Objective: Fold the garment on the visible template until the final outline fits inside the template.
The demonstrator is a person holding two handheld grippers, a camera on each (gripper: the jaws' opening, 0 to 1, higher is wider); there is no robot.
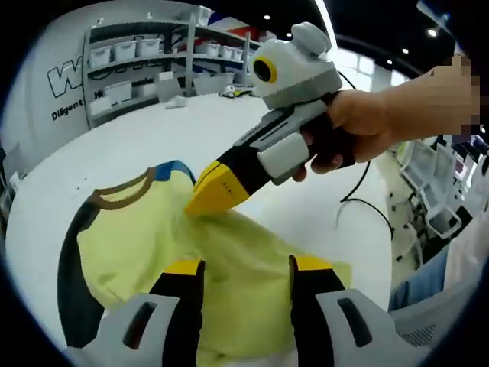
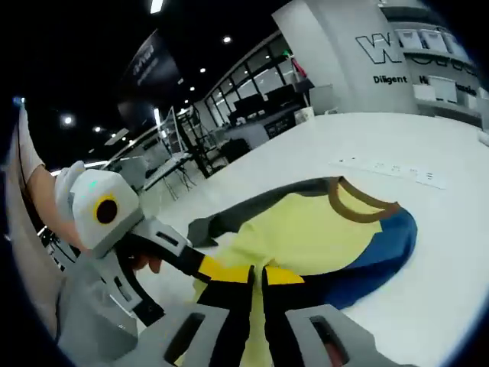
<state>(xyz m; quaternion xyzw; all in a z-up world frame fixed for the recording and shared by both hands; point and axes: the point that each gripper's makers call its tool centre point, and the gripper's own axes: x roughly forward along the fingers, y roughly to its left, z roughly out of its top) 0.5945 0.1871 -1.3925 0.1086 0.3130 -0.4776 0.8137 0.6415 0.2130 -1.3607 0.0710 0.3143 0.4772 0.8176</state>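
Left gripper view: left gripper (image 1: 246, 294) jaws apart over the yellow shirt (image 1: 153, 237), which lies flat on the white table (image 1: 137, 138), collar (image 1: 122, 195) away to the far left. Right gripper (image 1: 218, 187) tips pinched onto a fabric fold just ahead.

Right gripper view: right gripper (image 2: 256, 277) jaws nearly together, yellow cloth between them. Shirt's long axis runs forward-right toward the collar (image 2: 359, 200). Left gripper (image 2: 221, 271) touching alongside; both equally near.

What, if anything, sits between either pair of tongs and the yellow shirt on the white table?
Nothing visible does. The right tongs press their closed tip straight onto the shirt, and the left tongs hang open right over the same cloth. The table around it looks bare.
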